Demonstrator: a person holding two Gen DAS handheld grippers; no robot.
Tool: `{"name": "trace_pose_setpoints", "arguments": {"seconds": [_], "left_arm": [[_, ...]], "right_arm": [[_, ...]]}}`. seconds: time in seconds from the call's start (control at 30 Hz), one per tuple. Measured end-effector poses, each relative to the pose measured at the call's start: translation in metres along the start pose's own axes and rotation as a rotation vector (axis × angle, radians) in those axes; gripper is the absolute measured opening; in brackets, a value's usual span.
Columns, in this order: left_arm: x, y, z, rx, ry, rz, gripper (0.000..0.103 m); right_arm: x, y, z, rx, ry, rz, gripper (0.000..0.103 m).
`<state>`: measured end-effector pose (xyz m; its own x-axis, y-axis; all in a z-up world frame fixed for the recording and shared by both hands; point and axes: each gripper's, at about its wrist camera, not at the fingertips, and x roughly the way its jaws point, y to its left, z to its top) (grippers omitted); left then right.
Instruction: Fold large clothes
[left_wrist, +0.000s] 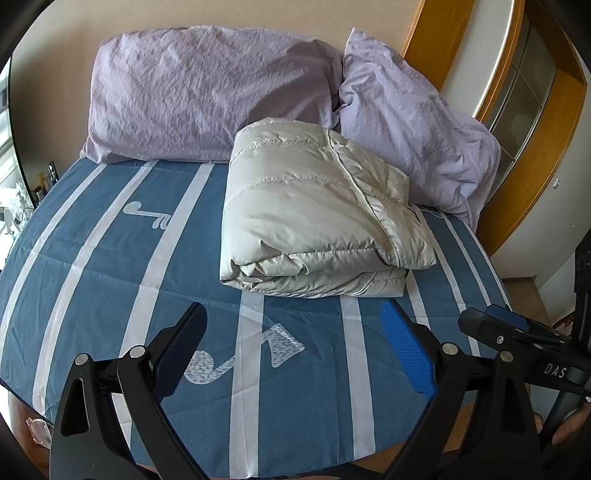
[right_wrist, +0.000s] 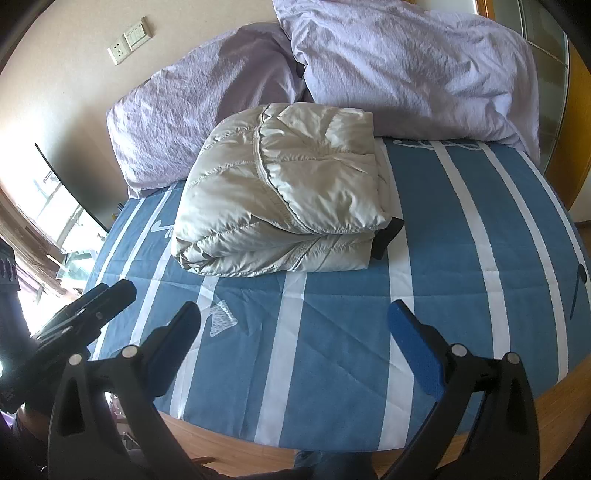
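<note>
A pale grey puffer jacket lies folded into a thick bundle on the blue striped bed sheet, near the pillows. It also shows in the right wrist view, with a dark part sticking out at its right edge. My left gripper is open and empty, held above the sheet in front of the jacket. My right gripper is open and empty too, in front of the jacket. The right gripper shows at the right edge of the left wrist view; the left one shows at the left of the right wrist view.
Two lilac pillows lean against the wall behind the jacket. A wooden-framed cabinet stands at the right. A window and wall sockets are on the left. The wooden bed frame edge runs along the front.
</note>
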<state>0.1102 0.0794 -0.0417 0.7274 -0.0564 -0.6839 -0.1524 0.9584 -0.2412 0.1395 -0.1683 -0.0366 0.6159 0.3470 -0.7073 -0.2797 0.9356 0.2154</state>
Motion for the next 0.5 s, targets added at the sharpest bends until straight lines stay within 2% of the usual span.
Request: {"name": "trace_pose_setpoints", "arguments": {"seconds": [0.5], "left_arm": [[0.0013, -0.002, -0.001, 0.006, 0.001, -0.007, 0.096]], "right_arm": [[0.0023, 0.0001, -0.0005, 0.004, 0.002, 0.001, 0.101]]}}
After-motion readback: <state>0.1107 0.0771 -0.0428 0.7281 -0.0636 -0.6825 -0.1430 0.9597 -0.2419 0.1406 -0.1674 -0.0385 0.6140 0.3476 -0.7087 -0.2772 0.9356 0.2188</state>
